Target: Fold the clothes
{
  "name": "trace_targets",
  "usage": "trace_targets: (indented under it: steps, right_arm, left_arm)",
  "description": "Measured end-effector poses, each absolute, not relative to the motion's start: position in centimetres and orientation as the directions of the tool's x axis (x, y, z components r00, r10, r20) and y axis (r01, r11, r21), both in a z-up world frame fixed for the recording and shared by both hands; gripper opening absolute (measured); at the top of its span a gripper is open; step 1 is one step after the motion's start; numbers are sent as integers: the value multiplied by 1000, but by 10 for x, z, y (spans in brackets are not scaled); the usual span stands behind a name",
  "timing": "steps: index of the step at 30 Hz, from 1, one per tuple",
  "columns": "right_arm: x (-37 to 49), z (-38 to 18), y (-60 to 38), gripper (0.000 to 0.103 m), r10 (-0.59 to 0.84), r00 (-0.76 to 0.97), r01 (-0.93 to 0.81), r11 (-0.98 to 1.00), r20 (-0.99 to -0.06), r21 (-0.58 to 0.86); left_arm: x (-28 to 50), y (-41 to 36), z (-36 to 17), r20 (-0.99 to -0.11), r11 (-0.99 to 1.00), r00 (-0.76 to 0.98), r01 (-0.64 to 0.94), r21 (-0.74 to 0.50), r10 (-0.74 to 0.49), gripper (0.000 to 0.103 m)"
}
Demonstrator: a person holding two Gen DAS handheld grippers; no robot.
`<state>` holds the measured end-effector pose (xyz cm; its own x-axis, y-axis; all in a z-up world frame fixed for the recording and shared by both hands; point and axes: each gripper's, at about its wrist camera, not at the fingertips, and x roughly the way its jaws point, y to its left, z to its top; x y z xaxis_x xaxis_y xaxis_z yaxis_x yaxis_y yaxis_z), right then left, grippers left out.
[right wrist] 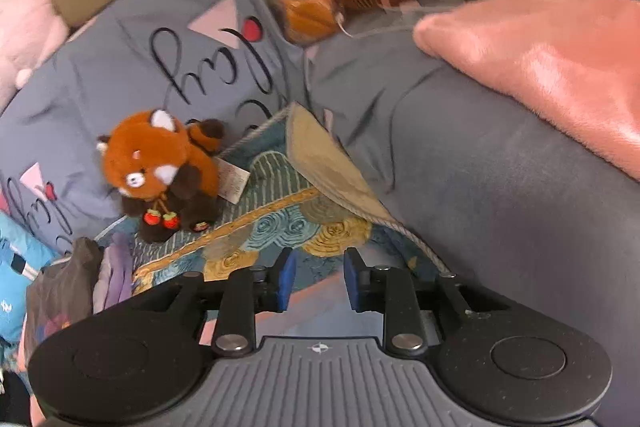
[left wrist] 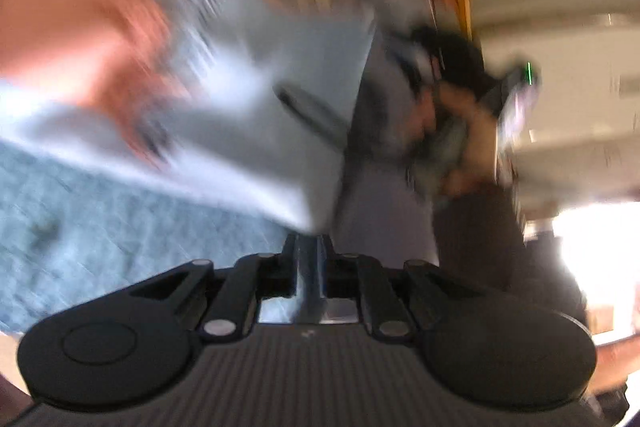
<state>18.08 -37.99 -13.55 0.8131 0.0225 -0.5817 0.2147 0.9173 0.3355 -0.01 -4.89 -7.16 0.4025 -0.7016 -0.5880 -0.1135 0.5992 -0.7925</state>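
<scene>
The left wrist view is badly motion-blurred. My left gripper (left wrist: 308, 243) is shut on a pale grey-blue garment (left wrist: 256, 131) that stretches up and left from the fingertips. A pink cloth (left wrist: 80, 7) blurs behind it. In the right wrist view my right gripper (right wrist: 318, 277) is open and empty, its blue pads (right wrist: 289, 277) apart above a patterned teal and gold mat (right wrist: 280, 223). A pink fleece garment (right wrist: 552, 63) lies on the grey bedding at the upper right.
A person (left wrist: 452, 115) holding a device shows blurred at the right of the left wrist view. A red panda plush (right wrist: 160, 171) sits on the mat. A grey printed pillow (right wrist: 140, 75), folded dark clothes (right wrist: 68, 291) and a wall lie around it.
</scene>
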Motion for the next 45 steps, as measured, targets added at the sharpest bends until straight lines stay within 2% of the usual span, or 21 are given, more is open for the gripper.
trace_targets:
  steps: [4, 6, 9, 11, 16, 18, 20, 23, 27, 32, 35, 39, 41, 45]
  right_arm:
    - [140, -136, -364, 40, 117, 809, 107, 934, -576, 340]
    - [114, -151, -366, 41, 152, 798, 137, 896, -583, 422]
    - [76, -174, -370, 44, 206, 783, 189, 820, -587, 540]
    - [51, -190, -372, 49, 242, 774, 225, 759, -585, 611]
    - [-13, -229, -379, 53, 331, 756, 313, 575, -565, 756]
    - [-11, -225, -352, 53, 373, 739, 250, 621, -560, 743]
    - [-7, -221, -324, 53, 415, 719, 177, 667, -558, 724]
    - [-2, -214, -281, 55, 473, 681, 63, 723, -559, 688]
    - [6, -205, -224, 56, 543, 619, -96, 770, -567, 631]
    - [15, -194, -153, 56, 612, 529, -298, 783, -589, 546]
    - [16, -181, -122, 56, 591, 536, -407, 806, -603, 430]
    - [19, -163, -82, 58, 564, 556, -532, 806, -610, 259]
    - [21, -157, -62, 62, 537, 579, -595, 793, -613, 132]
    - [25, -156, -12, 62, 485, 620, -695, 704, -616, -145]
  left_arm:
    - [-1, 28, -55, -596, 629, 550, -156, -762, -585, 13]
    - [-6, 64, -51, -608, 651, 598, -182, -737, -522, 14]
    - [-16, 103, -56, -636, 683, 625, -217, -698, -452, 23]
    - [-19, 113, -65, -650, 680, 619, -243, -692, -440, 23]
    - [-12, 113, -143, -670, 626, 605, -334, -705, -431, 24]
    - [-12, 123, -151, -670, 616, 620, -354, -704, -409, 33]
    - [-19, 140, -148, -665, 609, 648, -372, -701, -370, 35]
    - [-34, 173, -137, -654, 596, 695, -401, -696, -297, 37]
    - [-56, 223, -124, -660, 578, 731, -467, -669, -174, 57]
    - [-70, 271, -146, -704, 512, 701, -566, -647, -115, 70]
    - [-76, 292, -171, -702, 439, 700, -594, -674, -131, 77]
    - [-90, 318, -200, -689, 326, 717, -630, -704, -103, 80]
    - [-97, 332, -210, -697, 292, 713, -653, -699, -74, 84]
    - [-90, 351, -224, -719, 294, 690, -673, -679, -82, 85]
